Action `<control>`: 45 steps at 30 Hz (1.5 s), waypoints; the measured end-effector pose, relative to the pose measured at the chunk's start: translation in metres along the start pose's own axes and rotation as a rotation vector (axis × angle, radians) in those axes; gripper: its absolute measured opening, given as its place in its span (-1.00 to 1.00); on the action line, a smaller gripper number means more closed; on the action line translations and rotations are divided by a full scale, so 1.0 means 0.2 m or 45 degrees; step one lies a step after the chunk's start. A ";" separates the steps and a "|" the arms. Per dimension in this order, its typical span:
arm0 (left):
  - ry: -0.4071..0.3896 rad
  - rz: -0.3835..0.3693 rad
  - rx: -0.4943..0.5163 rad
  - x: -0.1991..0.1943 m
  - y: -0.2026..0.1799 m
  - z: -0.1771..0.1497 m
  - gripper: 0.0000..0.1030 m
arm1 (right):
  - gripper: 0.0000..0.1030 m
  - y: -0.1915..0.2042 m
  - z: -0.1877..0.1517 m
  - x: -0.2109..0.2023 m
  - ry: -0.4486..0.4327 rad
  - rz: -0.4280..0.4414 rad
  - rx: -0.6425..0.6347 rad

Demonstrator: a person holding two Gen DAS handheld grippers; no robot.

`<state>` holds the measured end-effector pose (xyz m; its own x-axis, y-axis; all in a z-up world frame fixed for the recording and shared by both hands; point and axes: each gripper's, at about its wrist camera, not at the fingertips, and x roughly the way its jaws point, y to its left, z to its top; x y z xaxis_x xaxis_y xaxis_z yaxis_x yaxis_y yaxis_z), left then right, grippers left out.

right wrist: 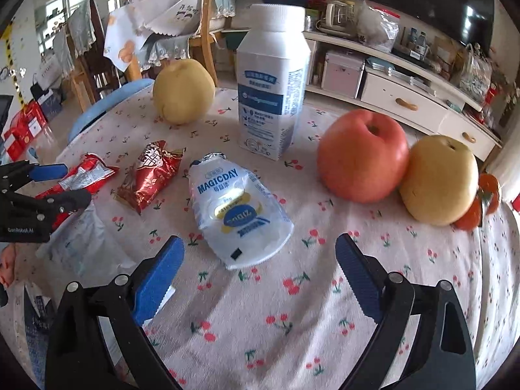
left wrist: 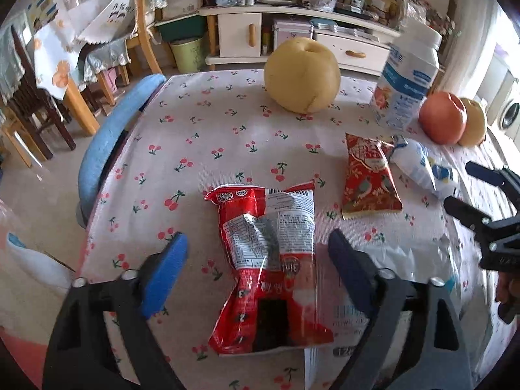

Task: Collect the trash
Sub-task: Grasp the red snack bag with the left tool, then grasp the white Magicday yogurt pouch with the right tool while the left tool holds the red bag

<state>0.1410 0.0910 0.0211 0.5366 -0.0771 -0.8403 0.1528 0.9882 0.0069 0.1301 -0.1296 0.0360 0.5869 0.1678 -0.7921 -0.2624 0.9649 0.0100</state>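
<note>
The left gripper [left wrist: 256, 253] stood with its jaws apart, one on each side of the red snack wrapper [left wrist: 269, 269], which lay flat on the cherry-print tablecloth [left wrist: 208, 136] near the table's near edge; the pads did not press on it, so nothing was grasped. A clear plastic bag [left wrist: 406, 260] lay just beside that wrapper, under the gripper's right finger. The right gripper [right wrist: 256, 260] was likewise spread wide and empty, poised above the cloth just short of the flattened white drink pouch [right wrist: 240, 208]. A small red foil packet [right wrist: 149, 175] lay between the pouch and the red wrapper. Toward the far edge stood a white milk carton [right wrist: 273, 97], upright, with a yellow pear [right wrist: 183, 91] beside it. Toward the right edge a red apple [right wrist: 362, 156] touched a second pear [right wrist: 438, 178].
</note>
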 end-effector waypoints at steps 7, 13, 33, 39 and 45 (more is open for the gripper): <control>-0.013 0.034 -0.009 0.01 -0.02 -0.02 0.14 | 0.81 0.05 0.04 0.10 0.033 -0.045 -0.089; -0.023 0.039 -0.039 -0.01 -0.02 -0.05 0.11 | 0.43 0.00 0.04 0.11 0.036 0.028 -0.060; -0.045 -0.030 -0.046 -0.24 -0.12 -0.39 0.08 | 0.31 0.19 -0.23 -0.15 0.041 0.126 -0.165; -0.068 -0.091 -0.129 -0.32 -0.10 -0.50 0.08 | 0.26 0.20 -0.31 -0.28 -0.005 0.092 -0.110; -0.088 -0.122 -0.184 -0.38 -0.05 -0.58 0.07 | -0.76 0.14 -0.38 -0.36 0.004 0.051 0.011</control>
<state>0.0026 0.1013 0.0214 0.5820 -0.1757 -0.7940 0.0875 0.9842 -0.1537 0.0225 -0.1299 0.0479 0.5735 0.2060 -0.7929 -0.2790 0.9591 0.0474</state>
